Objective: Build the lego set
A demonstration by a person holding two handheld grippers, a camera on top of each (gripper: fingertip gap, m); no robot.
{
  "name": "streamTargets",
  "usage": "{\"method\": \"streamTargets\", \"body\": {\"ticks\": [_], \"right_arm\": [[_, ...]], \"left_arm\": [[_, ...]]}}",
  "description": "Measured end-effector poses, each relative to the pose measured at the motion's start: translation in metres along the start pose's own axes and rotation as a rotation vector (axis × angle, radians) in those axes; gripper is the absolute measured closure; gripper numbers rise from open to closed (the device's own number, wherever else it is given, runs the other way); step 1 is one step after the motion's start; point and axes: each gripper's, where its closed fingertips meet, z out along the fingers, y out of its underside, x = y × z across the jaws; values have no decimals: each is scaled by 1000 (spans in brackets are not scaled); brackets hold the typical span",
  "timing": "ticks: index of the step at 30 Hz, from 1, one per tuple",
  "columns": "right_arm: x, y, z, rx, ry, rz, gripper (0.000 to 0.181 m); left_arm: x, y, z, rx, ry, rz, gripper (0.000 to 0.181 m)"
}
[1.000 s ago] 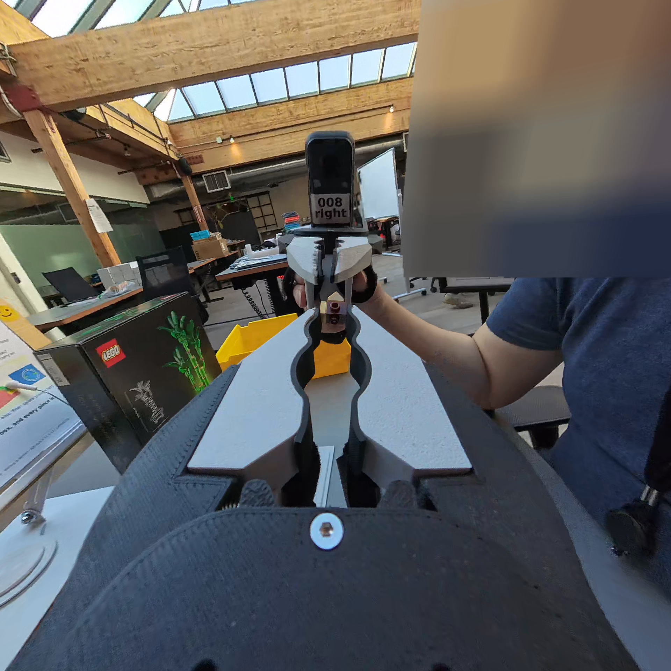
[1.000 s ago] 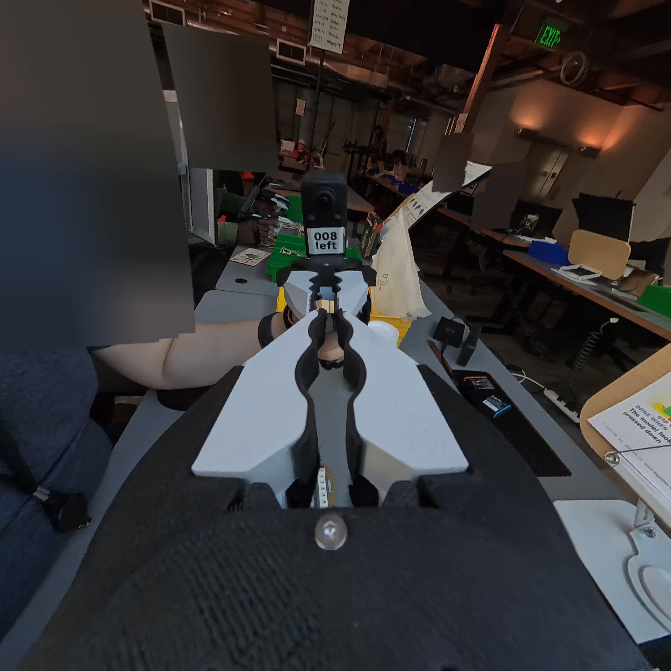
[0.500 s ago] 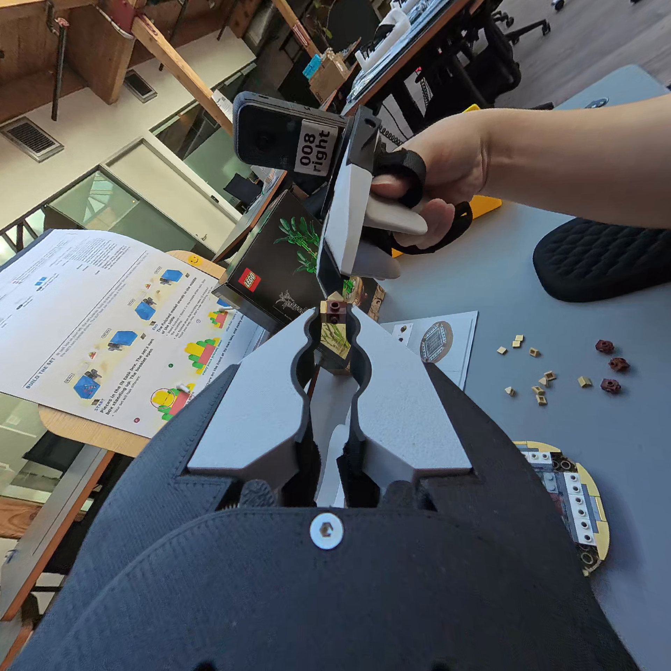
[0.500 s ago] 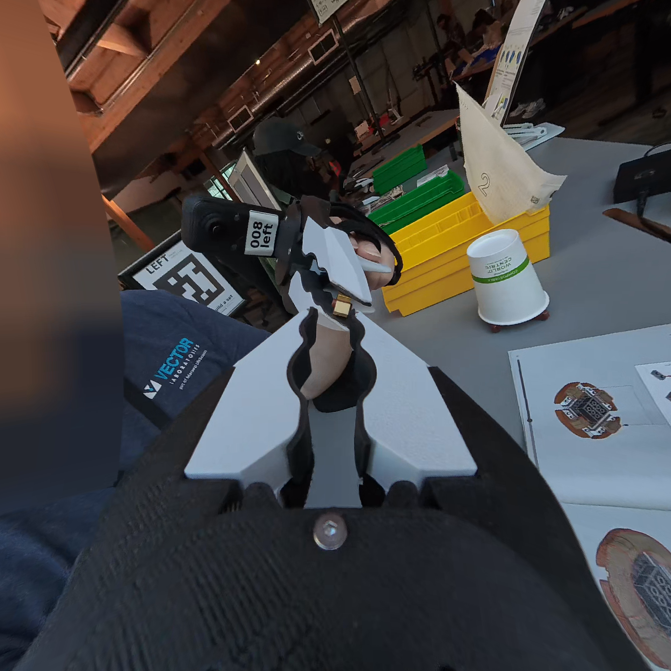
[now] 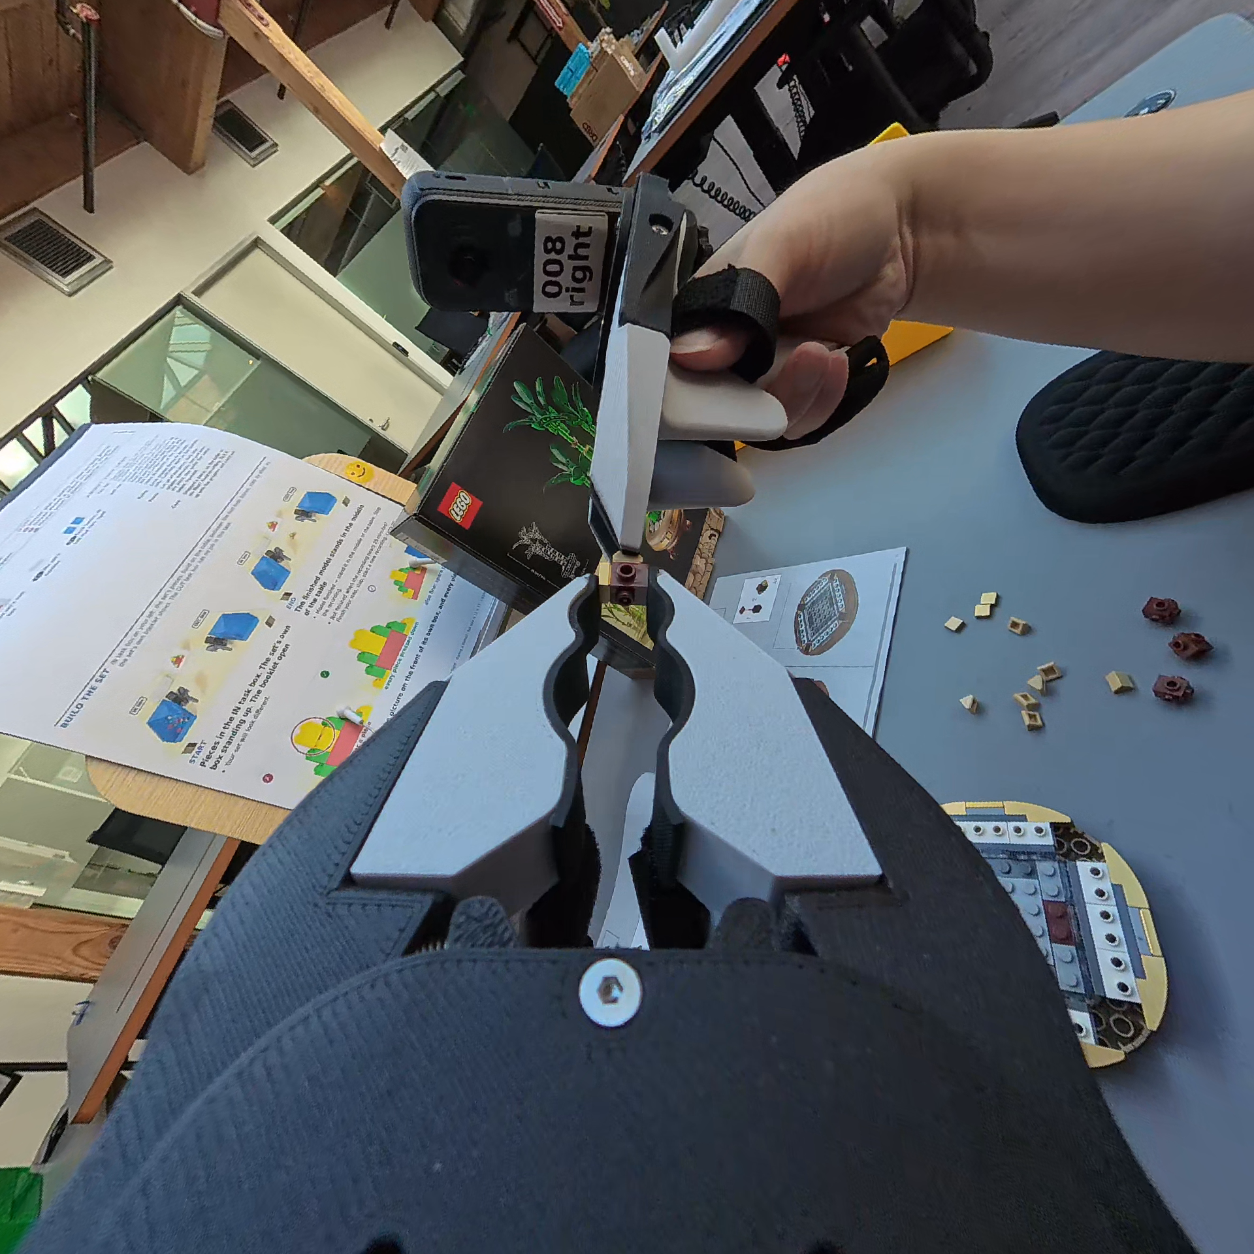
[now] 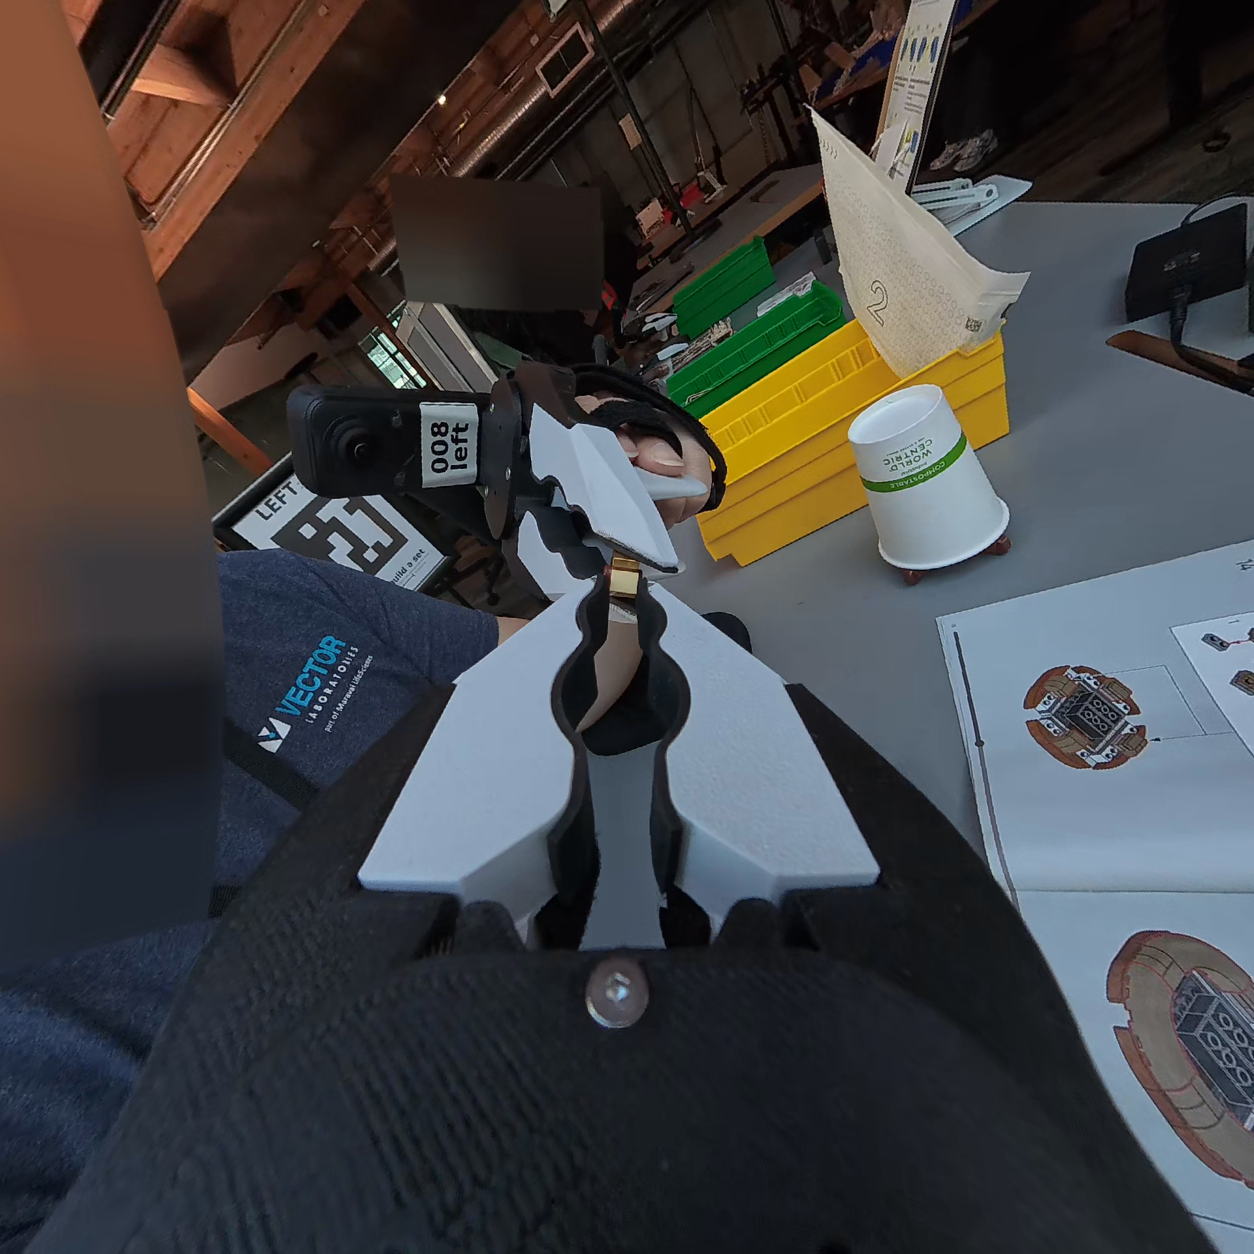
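Note:
My left gripper (image 5: 623, 589) is shut on a small dark brown brick (image 5: 628, 585) with a tan piece (image 5: 604, 577) on its side, held in the air above the grey table (image 5: 984, 543). My right gripper (image 5: 621, 543) comes down from above, its tips touching the top of that brick. In the right wrist view my right gripper (image 6: 622, 596) is closed around the tan piece (image 6: 623, 581), with the left gripper (image 6: 641, 560) meeting it from the upper left. The round tan-rimmed base build (image 5: 1058, 929) lies on the table at the right.
Loose tan pieces (image 5: 1031, 685) and dark brown bricks (image 5: 1174, 644) lie on the table. An open booklet (image 6: 1099, 733), the black set box (image 5: 502, 488), an instruction sheet on a stand (image 5: 203, 597), a black pad (image 5: 1147, 434), yellow bins (image 6: 814, 441) and an upturned paper cup (image 6: 929, 475) surround them. Less than 4 cm separates the two grippers' tips.
Both grippers have tipped down from facing each other at head height to over the table. They stay tip to tip on the small brick and have drawn a little closer.

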Motion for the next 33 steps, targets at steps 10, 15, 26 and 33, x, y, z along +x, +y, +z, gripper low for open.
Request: {"method": "streamTargets", "body": {"ticks": [10, 15, 26, 33], "right_arm": [[-3, 1, -3, 14, -86, 49, 175], [0, 2, -3, 10, -75, 55, 175], [5, 6, -3, -12, -34, 55, 175], [7, 9, -3, -26, -28, 63, 175]], "left_arm": [[2, -4, 3, 48, 6, -23, 170], [3, -1, 5, 35, 8, -17, 170], [5, 4, 9, 5, 19, -20, 171], [8, 7, 11, -9, 32, -22, 171]]}}
